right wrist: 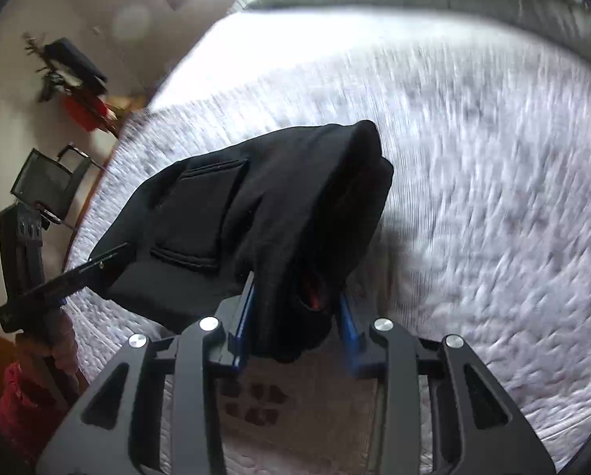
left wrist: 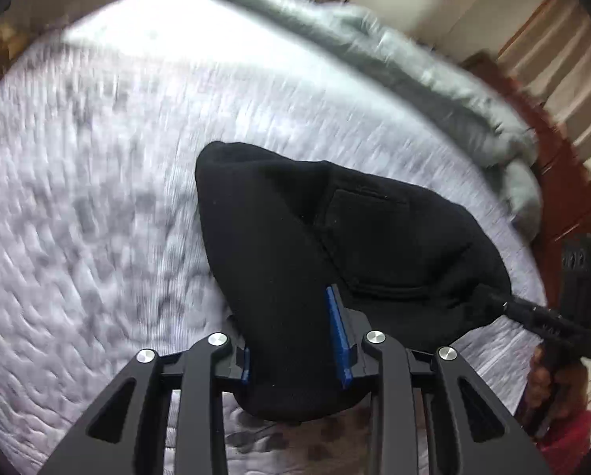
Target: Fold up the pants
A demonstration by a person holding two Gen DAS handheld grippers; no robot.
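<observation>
Left wrist view: left tongs point(left wrist: 295, 340) clenched on bunched black pants point(left wrist: 335, 237), lifted over bed point(left wrist: 97, 198). Right tongs point(right wrist: 291, 316) grasp other end. Risk: thick bundle slips from pads, fold sags or twists uneven. No readable writing, labels or brands

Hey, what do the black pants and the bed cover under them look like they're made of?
Black pants: soft matte knit, probably fleece or sweatshirt cotton; they drape thickly, show lint specks and no sheen. Bed cover: pale quilted fabric, likely cotton, with stitched ridges and a faint grey print, though motion blur hides the weave.
</observation>
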